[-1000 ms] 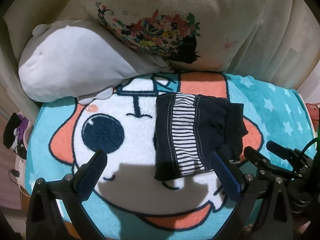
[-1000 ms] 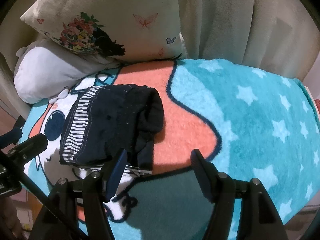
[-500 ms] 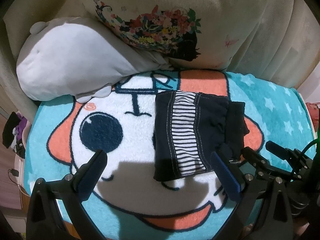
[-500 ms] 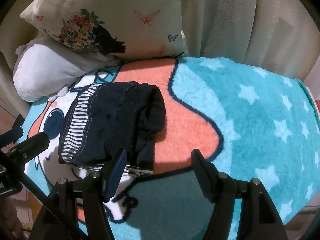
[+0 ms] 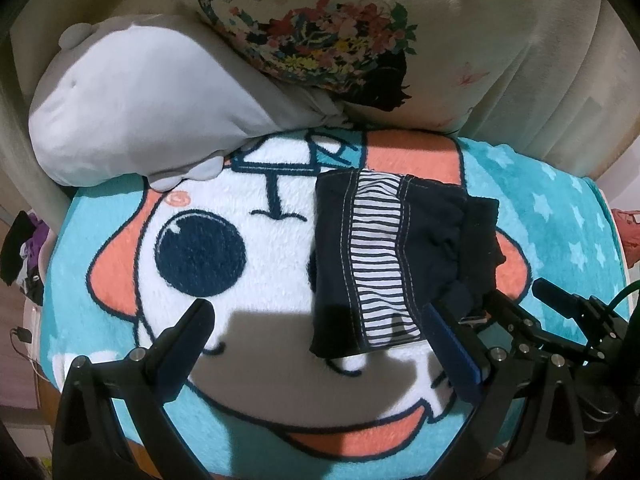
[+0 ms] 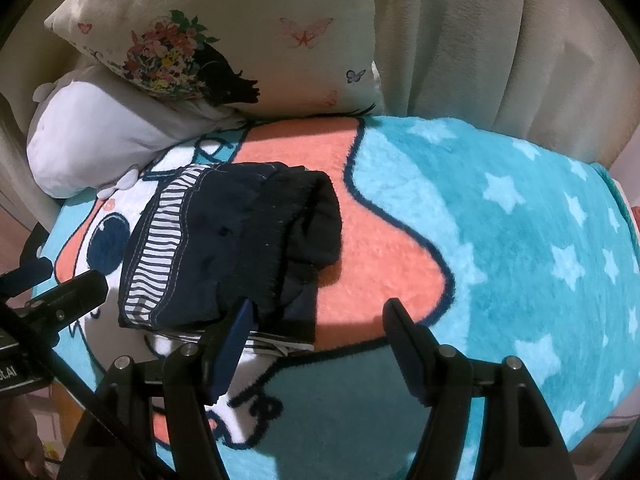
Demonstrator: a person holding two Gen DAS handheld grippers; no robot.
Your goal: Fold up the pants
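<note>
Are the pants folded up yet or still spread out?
Folded. The pants lie as a compact layered bundle on the blanket, striped panel on top, both grippers open and off them.

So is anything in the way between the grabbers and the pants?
Nothing visible. The folded pants lie bare on the cartoon blanket, straight ahead of the open left gripper and open right gripper. The pillows sit behind.

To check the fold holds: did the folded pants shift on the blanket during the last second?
No. The folded pants lie over the same cartoon face on the blanket.
</note>
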